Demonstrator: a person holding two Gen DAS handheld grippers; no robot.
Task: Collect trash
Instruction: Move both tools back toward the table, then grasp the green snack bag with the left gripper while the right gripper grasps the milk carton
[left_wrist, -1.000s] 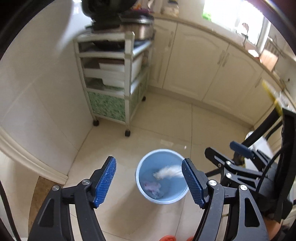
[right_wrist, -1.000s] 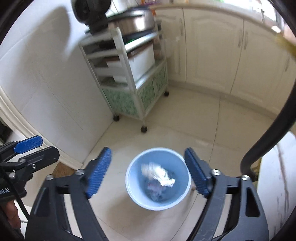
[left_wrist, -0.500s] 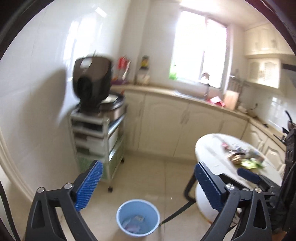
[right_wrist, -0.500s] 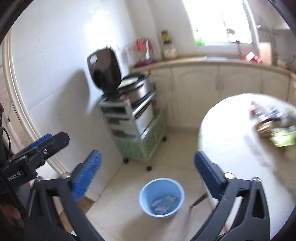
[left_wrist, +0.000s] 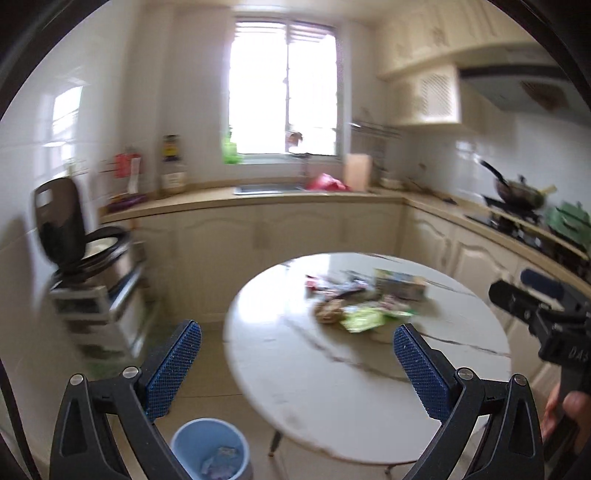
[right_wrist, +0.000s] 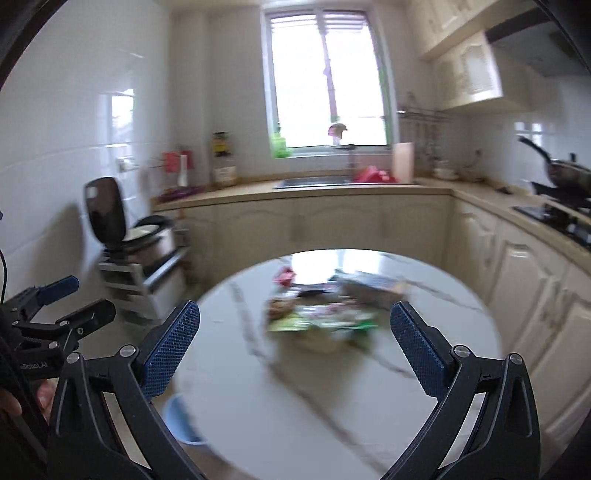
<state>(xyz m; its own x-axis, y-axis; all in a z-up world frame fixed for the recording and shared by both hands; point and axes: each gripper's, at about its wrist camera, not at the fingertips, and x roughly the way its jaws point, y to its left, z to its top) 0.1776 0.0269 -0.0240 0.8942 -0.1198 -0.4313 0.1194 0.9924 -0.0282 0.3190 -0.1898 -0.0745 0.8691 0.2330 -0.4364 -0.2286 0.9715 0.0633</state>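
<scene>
The left gripper (left_wrist: 297, 341) has its blue ridged pads spread wide with nothing between them; the right gripper (right_wrist: 295, 321) stands just as wide and equally empty. Both point over the round white marble-veined table (left_wrist: 332, 373), which serves as the landmark here.

On the far half of that table lies the trash still to be collected: a blurred heap of crumpled wrappers (left_wrist: 364, 301), with a green packet at its near edge, a brownish lump to the left of it, and a flat printed box on the far right side. The heap lies beyond both pairs of pads, untouched.

On the floor just beside the table's near-left edge stands the round light-blue plastic bin (left_wrist: 210, 448). It holds a few pale scraps of paper at its bottom. In the right wrist view only a sliver of it shows past the table rim.

Left of the table, against the white tiled wall, a white wheeled shelf cart (left_wrist: 99, 306) carries a steel rice cooker with its dark lid raised.

A second ago both grippers hung right over the bin, pads narrower, a white scrap falling in. Now they have risen and swung toward the table, the bin lying low in the view.
</scene>
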